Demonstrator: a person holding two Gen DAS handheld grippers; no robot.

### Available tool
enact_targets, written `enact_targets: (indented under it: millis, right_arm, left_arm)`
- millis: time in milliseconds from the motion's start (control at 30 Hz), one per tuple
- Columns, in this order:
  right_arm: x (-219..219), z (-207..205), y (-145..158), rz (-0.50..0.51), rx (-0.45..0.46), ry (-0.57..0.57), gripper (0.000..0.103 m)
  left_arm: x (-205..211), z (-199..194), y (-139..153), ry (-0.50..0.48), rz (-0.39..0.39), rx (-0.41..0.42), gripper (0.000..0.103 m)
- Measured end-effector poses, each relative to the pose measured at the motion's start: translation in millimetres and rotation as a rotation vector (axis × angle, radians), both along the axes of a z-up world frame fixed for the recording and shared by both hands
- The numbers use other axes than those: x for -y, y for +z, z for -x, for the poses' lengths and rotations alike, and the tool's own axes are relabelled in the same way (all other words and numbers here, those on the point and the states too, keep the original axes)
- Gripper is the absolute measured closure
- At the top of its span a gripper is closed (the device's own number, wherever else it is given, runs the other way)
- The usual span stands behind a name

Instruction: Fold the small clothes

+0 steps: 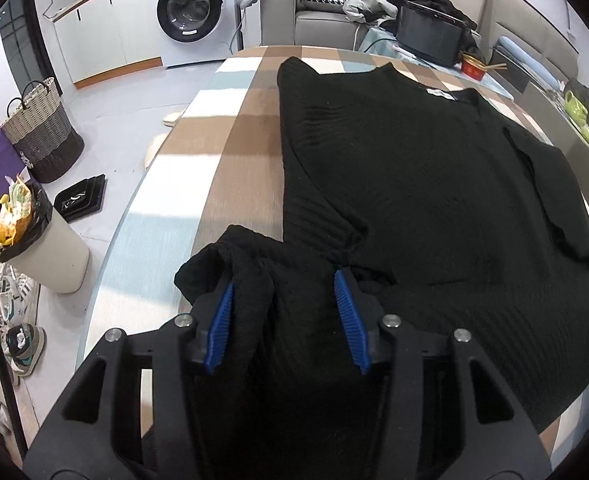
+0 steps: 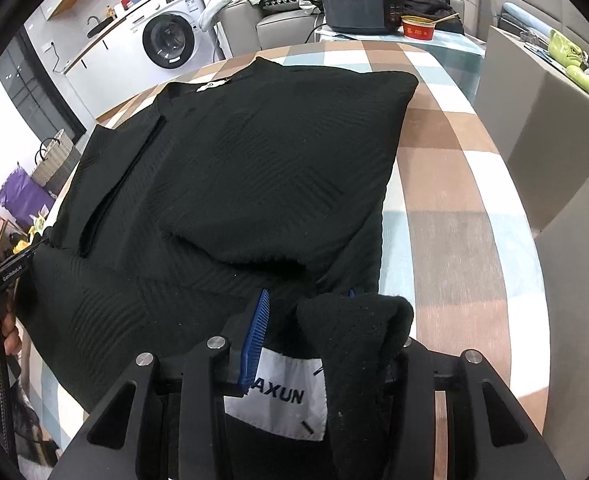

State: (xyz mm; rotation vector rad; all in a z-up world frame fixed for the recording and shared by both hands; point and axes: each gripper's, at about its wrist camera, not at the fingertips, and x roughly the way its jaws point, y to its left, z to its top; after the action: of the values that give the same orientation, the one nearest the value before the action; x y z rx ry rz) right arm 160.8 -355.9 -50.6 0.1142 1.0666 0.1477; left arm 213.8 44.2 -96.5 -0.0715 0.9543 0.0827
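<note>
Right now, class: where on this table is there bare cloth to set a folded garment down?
Bare checked tablecloth runs left of the black sweater to the table's edge; another strip lies on its right. The far end is crowded by a red bowl and black appliance.

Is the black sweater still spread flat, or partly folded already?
Partly folded: both sleeves of the black sweater lie folded across its body, and its near hem bunches between each gripper's jaws.

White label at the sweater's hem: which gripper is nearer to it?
Right. The white label lies between the right gripper's fingers, with the sweater hem folded there; the left gripper is at the opposite hem corner, apart from the label.
</note>
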Motion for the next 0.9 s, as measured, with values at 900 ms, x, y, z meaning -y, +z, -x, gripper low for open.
enact_targets:
  millis: [900]
  right_arm:
    - [69.0,115.6,27.0,-0.259,0.043,-0.154,0.038]
  left_arm:
    - [-61.6,153.4,21.4,0.063,0.192,-0.054,0.025]
